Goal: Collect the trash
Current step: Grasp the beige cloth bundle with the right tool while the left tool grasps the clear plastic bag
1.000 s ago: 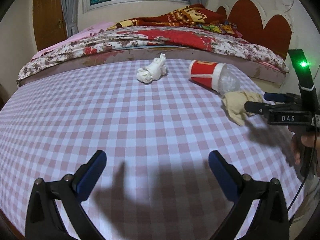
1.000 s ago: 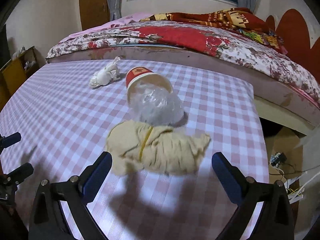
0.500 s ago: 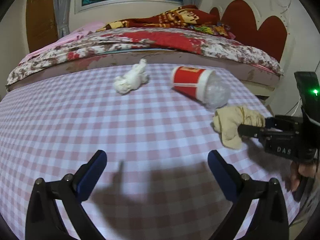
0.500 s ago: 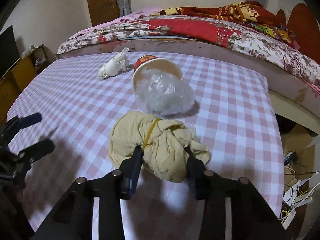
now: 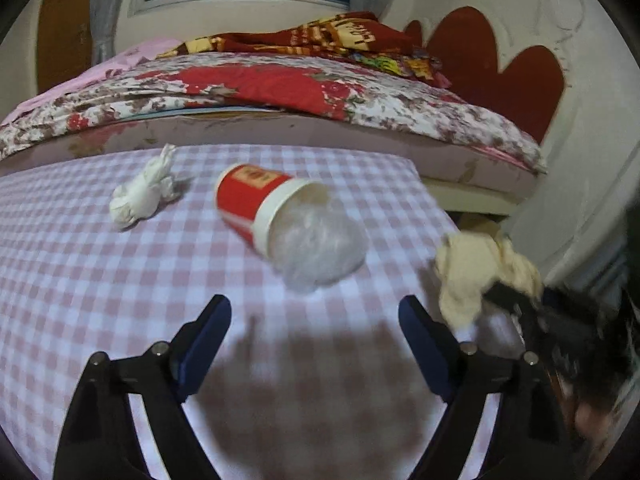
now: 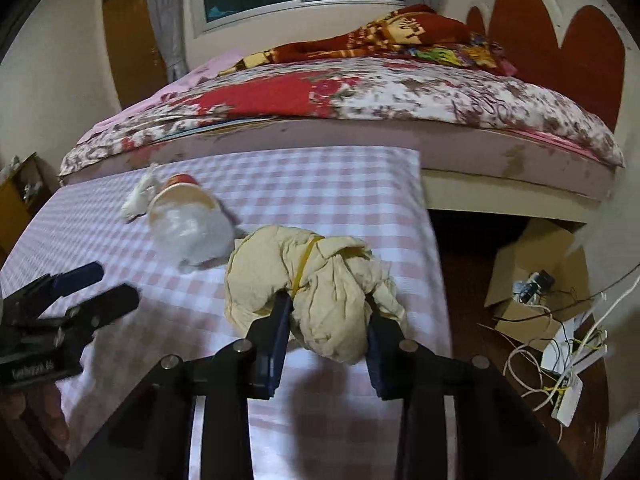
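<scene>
Right tongs [image 6: 326, 320]: jaws closing, pads pressed on either side of a crumpled cream bag [image 6: 316, 280] bound with a yellow rubber band [image 6: 306, 260], held above the right edge of the bench [image 6: 340, 200], which has a pink-and-white checked cloth. Left tongs [image 5: 314, 332]: jaws closing but set wide, nothing between them, over bare cloth. Just beyond them, a red paper cup [image 5: 256, 204] lies on its side, clear crumpled plastic [image 5: 318, 248] bulging from its mouth toward the tongs. Left of the cup, slightly farther, a twisted white tissue [image 5: 146, 192] lies on the cloth. Behind the bench, a bed [image 5: 280, 92] with floral covers; on the floor to the right, a cardboard box [image 6: 536, 268] and cables [image 6: 560, 360].
</scene>
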`<act>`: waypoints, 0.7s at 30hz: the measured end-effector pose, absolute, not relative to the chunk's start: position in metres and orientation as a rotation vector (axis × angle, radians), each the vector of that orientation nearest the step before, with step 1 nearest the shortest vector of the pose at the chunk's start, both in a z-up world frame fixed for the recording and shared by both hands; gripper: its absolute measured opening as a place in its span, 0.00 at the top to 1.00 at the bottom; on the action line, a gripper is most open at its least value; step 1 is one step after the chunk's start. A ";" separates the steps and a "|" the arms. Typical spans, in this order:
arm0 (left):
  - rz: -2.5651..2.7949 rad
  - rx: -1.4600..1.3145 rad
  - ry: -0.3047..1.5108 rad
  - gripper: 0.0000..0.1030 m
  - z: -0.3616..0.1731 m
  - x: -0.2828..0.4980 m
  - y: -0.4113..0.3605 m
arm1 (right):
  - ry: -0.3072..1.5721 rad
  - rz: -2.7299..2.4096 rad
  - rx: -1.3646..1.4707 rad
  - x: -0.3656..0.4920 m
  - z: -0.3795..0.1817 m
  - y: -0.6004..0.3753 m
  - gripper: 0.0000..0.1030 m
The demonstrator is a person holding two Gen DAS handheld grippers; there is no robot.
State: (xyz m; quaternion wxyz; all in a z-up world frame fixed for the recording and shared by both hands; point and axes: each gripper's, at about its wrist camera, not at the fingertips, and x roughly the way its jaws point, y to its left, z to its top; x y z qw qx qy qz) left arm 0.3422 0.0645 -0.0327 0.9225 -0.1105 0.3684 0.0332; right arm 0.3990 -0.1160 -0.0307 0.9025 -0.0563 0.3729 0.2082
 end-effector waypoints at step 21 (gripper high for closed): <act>0.093 -0.246 0.787 0.90 -0.052 0.312 0.132 | 0.790 0.477 -0.083 0.392 -0.040 -0.113 0.66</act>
